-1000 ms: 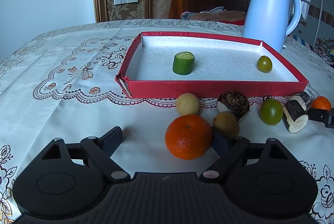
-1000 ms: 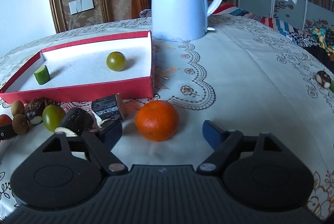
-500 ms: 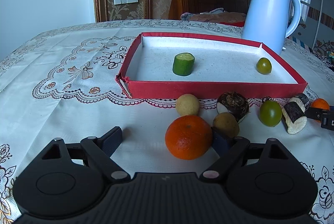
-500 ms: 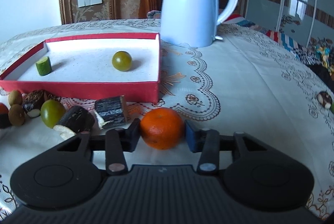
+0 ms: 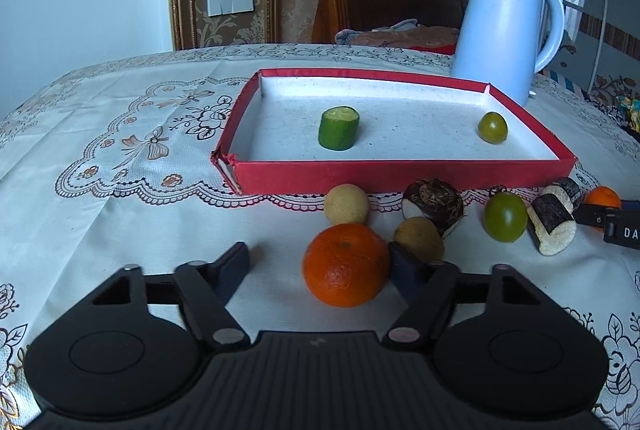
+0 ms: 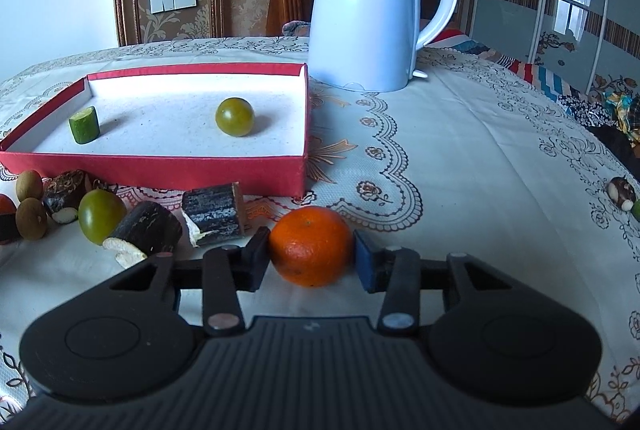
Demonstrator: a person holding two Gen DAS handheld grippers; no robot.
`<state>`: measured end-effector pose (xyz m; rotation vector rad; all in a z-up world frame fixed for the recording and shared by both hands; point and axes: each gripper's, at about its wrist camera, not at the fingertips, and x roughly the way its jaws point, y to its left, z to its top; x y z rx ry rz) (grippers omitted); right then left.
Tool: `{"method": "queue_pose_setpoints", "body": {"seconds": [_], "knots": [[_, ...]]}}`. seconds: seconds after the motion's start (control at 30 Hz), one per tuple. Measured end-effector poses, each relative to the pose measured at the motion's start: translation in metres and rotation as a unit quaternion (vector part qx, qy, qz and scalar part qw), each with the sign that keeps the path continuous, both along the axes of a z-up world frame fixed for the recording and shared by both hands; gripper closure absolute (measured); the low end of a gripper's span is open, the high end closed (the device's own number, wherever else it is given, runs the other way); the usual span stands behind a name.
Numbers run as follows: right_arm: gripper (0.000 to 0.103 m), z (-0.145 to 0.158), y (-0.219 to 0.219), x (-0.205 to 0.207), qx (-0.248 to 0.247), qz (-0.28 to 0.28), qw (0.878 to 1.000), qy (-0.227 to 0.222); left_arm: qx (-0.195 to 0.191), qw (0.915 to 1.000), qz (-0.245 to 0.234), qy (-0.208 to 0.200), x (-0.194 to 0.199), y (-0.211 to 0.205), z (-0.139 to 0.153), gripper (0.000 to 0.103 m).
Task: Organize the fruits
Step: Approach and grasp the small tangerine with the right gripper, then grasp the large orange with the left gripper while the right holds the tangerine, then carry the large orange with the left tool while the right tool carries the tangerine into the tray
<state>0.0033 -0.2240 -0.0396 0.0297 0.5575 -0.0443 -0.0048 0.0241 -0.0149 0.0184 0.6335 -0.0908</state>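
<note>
Down at the front edge of the table, my right gripper [image 6: 311,256] is pinching an orange [image 6: 311,245], both pads pressed flat to its sides, fruit sitting on the cloth just past the near right corner of the red tray [image 6: 160,169]. My left gripper [image 5: 320,266] is spread around a second orange [image 5: 346,263]: its jaws have just been closing, but so far only the right pad touches the peel and the left pad stands clear, so nothing's held there yet. Tray has a cucumber stub [image 5: 338,128] and a small green fruit [image 5: 493,127] in it; everything else is loose in front of it. What worries me: on the left, the right pad sits wedged between the orange and a brown longan [image 5: 419,238], so closing lopsided could shove the orange sideways or knock the longan rolling. On the right, round peel under flat pads could squirt out on the lift, and the dark root chunks [image 6: 214,213] are just beside the left finger. Hard to tell: the right gripper shows only as a cut-off black bit at the left view's edge, and something lies on the cloth far right that I can't quite make out.
</note>
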Motion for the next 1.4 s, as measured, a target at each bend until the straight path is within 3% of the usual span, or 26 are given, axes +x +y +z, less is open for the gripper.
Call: {"method": "queue_pose_setpoints", "body": {"seconds": [0.03, 0.17, 0.23, 0.27, 0.9, 1.4], "knots": [[0.062, 0.0, 0.0, 0.0, -0.001, 0.0, 1.0, 0.0, 0.003, 1.0, -0.004, -0.002, -0.001, -0.001, 0.0, 0.045], [0.062, 0.0, 0.0, 0.0, -0.001, 0.0, 1.0, 0.0, 0.003, 0.9999, -0.01, -0.003, -0.001, -0.003, 0.0, 0.048], [0.062, 0.0, 0.0, 0.0, -0.001, 0.0, 1.0, 0.0, -0.002, 0.9999, -0.016, -0.004, -0.002, -0.002, 0.001, 0.06], [0.062, 0.0, 0.0, 0.0, -0.001, 0.0, 1.0, 0.0, -0.001, 0.9998, -0.017, -0.005, -0.003, -0.003, 0.001, 0.061], [0.063, 0.001, -0.003, -0.001, 0.009, 0.001, 1.0, -0.004, 0.002, 0.9999, -0.015, -0.006, -0.003, -0.003, 0.001, 0.061], [0.063, 0.01, -0.002, -0.014, 0.027, 0.0, 0.999, -0.037, -0.006, 0.9999, -0.006, -0.008, -0.005, -0.003, 0.014, 0.062]]}}
